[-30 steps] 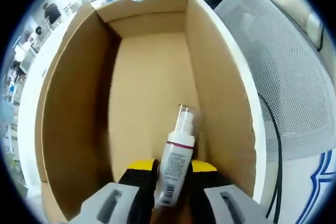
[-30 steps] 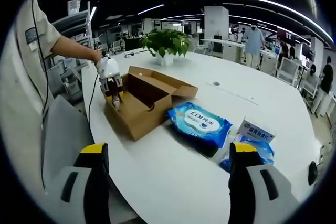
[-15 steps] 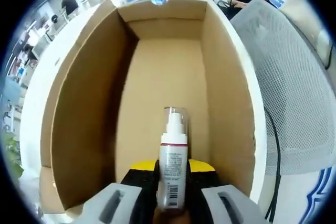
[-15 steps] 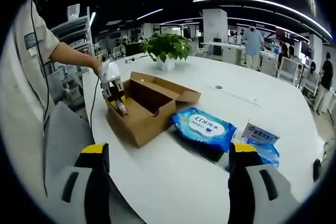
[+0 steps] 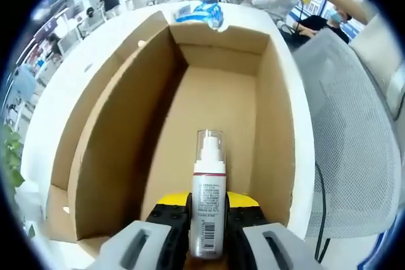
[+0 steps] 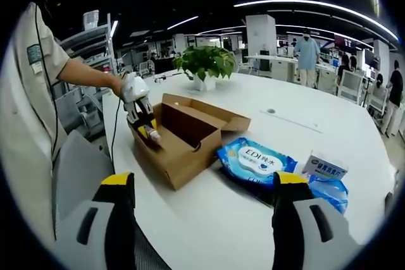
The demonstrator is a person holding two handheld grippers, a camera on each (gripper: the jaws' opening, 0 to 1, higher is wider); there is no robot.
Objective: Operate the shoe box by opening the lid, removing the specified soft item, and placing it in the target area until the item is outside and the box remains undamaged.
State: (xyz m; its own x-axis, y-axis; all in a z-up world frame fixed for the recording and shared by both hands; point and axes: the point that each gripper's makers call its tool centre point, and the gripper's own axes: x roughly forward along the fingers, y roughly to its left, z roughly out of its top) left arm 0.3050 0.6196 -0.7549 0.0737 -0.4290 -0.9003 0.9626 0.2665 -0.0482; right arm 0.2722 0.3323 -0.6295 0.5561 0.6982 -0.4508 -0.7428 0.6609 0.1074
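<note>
The shoe box [image 6: 183,140] sits open on the round white worktop [image 6: 266,219], its lid folded back flat on the far side, so the opening step looks done. The left gripper [image 5: 207,210] is clamped on a small pump bottle [image 5: 208,203], holding it by the lower body with the clear cap pointing away along the jaws. In the left gripper view the bottle hangs over the near end of the bare cardboard floor, between the two long walls. I judge it is gripped low so the nozzle stays free and the jaws keep off the cardboard sides, which matters if the box is to stay unharmed. Whether the bottle is touching the floor I cannot tell.

In the right gripper view the person stands at the worktop's edge, arm stretched forward and the hand angled downward, so the left gripper [image 6: 147,129] dips into the near end of the box. The right gripper [image 6: 202,216] is held back and low, well apart from the box, with its jaws spread wide and nothing between them. It looks parked, out of the way.

A blue wipes pack [image 6: 256,159] lies just beside the box, a smaller carton [image 6: 324,167] beyond it, and a potted plant [image 6: 204,64] stands further back.
</note>
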